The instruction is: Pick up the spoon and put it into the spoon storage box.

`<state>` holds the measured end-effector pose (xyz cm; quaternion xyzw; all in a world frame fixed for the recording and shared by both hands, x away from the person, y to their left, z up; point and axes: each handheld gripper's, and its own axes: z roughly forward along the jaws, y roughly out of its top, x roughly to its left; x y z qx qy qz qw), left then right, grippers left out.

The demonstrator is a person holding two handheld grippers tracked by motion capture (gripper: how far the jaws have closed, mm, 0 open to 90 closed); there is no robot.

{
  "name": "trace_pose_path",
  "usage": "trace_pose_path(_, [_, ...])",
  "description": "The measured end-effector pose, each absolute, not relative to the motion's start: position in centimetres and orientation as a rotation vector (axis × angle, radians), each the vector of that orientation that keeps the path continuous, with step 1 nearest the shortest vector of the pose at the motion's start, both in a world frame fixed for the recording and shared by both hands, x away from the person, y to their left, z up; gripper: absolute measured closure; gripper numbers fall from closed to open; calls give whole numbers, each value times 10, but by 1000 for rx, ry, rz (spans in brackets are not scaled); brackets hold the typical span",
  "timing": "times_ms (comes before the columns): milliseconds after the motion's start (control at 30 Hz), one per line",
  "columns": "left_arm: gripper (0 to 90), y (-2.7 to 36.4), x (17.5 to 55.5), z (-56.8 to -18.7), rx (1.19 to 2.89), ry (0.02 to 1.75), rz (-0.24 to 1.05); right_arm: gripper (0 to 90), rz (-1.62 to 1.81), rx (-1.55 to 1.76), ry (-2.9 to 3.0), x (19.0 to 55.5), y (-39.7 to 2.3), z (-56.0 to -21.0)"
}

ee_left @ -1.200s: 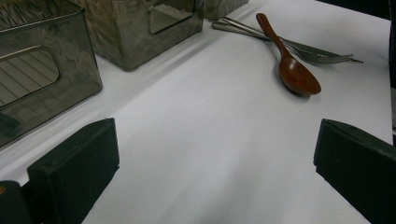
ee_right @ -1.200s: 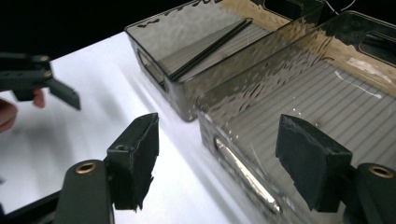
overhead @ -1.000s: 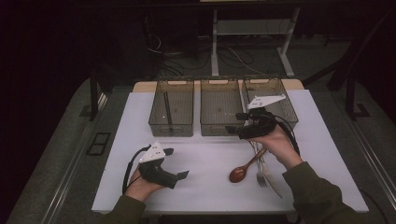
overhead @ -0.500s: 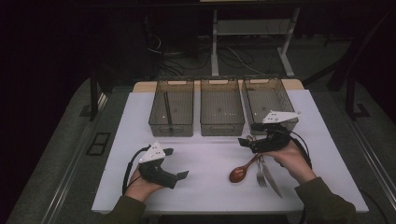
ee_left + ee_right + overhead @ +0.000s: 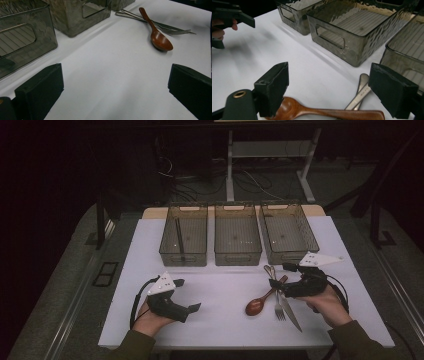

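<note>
Right gripper low over the cutlery, jaws wide and just been opening, nothing clamped; wooden spoon lying flat between them on the white table, handle crossing the metal fork and knife. Best to centre on the spoon handle alone (metal handles lie touching it), drop until the pads straddle it, then close squarely. Three smoked bins just beyond. Left gripper resting apart, open and empty.
</note>
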<state>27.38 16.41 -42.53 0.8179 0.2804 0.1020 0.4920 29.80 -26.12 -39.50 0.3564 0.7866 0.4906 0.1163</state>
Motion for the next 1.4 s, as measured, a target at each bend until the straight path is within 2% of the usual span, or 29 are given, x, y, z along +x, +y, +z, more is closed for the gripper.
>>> trace_pose_path(700, [0, 155, 274, -422, 1973, 683, 237, 161, 1443, 1107, 2221, 257, -296, -432])
trace_pose_path(1400, [0, 115, 283, -416, 1984, 640, 193, 161, 1415, 1061, 2255, 245, -298, -435])
